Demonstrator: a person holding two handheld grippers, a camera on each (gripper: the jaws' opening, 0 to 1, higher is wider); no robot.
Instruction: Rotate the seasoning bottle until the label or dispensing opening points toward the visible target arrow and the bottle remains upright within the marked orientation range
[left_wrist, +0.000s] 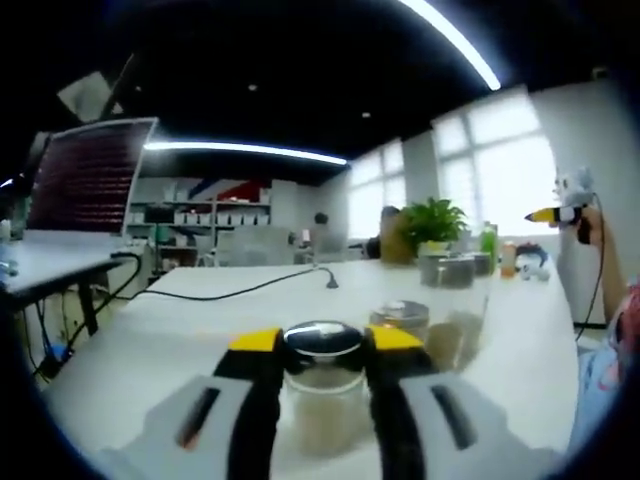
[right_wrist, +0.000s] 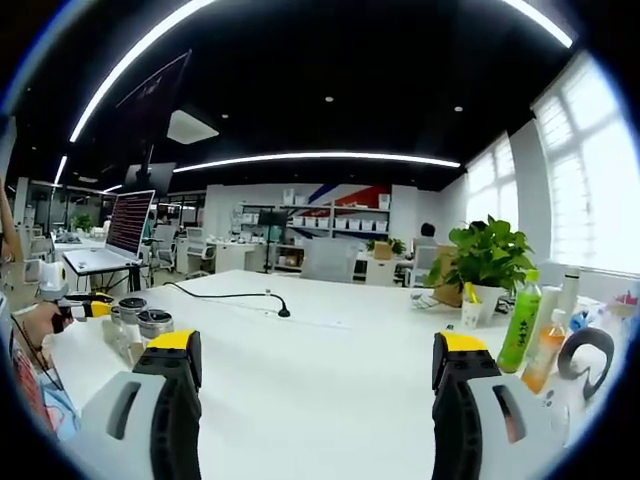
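A: What's biggest around it?
B: The white table (left_wrist: 200, 320), then the potted plant (right_wrist: 488, 258) right of centre, and a green bottle (right_wrist: 521, 322) at the right edge.

A: And the seasoning bottle (left_wrist: 322, 385)?
B: Bottom centre of the left gripper view, upright, the left gripper (left_wrist: 322, 345) clamped on it. A second jar (left_wrist: 400, 318) stands just behind.

A: The other?
B: The right gripper (right_wrist: 318, 360), jaws spread wide, grasps nothing.

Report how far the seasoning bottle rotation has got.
Done: the left hand-held gripper has closed its yellow-tipped jaws around the clear glass seasoning bottle with a silver cap, which stands upright on the white table. In hand: that grip. The right hand-held gripper hangs open and empty. Left: the turn; no target arrow or label is visible, so alignment can't be judged.
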